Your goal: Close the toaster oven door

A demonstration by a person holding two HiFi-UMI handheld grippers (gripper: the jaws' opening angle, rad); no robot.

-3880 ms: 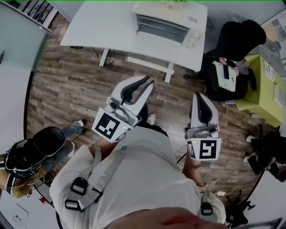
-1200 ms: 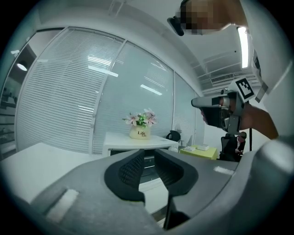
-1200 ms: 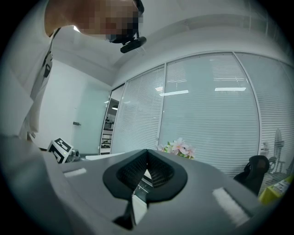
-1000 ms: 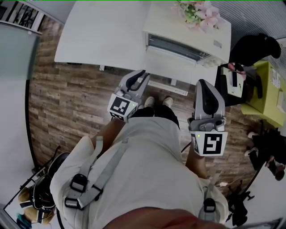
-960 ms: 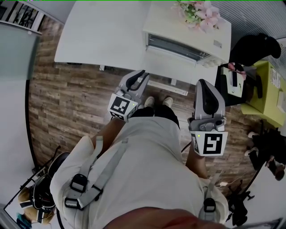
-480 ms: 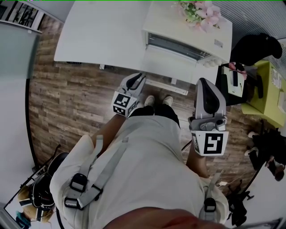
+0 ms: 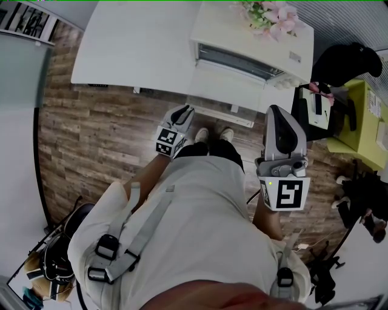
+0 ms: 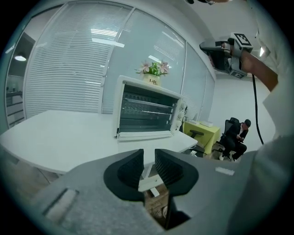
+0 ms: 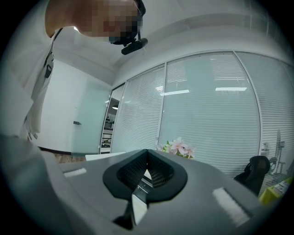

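At the far edge of the head view, a white toaster oven [image 7: 242,36] stands on the right end of a white bench [image 7: 133,48]. Its door [image 7: 225,83] is open, folded down and forward toward the bench's near edge, and the wire racks show in the cavity. In the left gripper view the oven [image 8: 148,110] faces the camera, with the lowered door [image 8: 147,135] seen as a thin slab at its foot. A pot of pink flowers [image 7: 267,17] sits on top of the oven.

The left tongs [image 7: 183,111] hang over the floor just short of the bench edge and point toward the oven. Their jaws stand a narrow gap apart [image 8: 149,156], with nothing between them. The right tongs [image 7: 277,115] are held higher, to the right of the person's body. Their jaw tips meet [image 9: 147,153] and grip nothing. Neither pair touches the oven or the bench.

The floor [image 7: 91,139] is dark wood plank, and the person's shoes [image 7: 212,134] stand just before the bench. Glass walls with horizontal blinds [image 8: 69,69] enclose the room. To the right of the bench are a black office chair [image 7: 342,60] and a yellow-green table [image 7: 364,115], where a seated person [image 8: 236,137] appears in the left gripper view.
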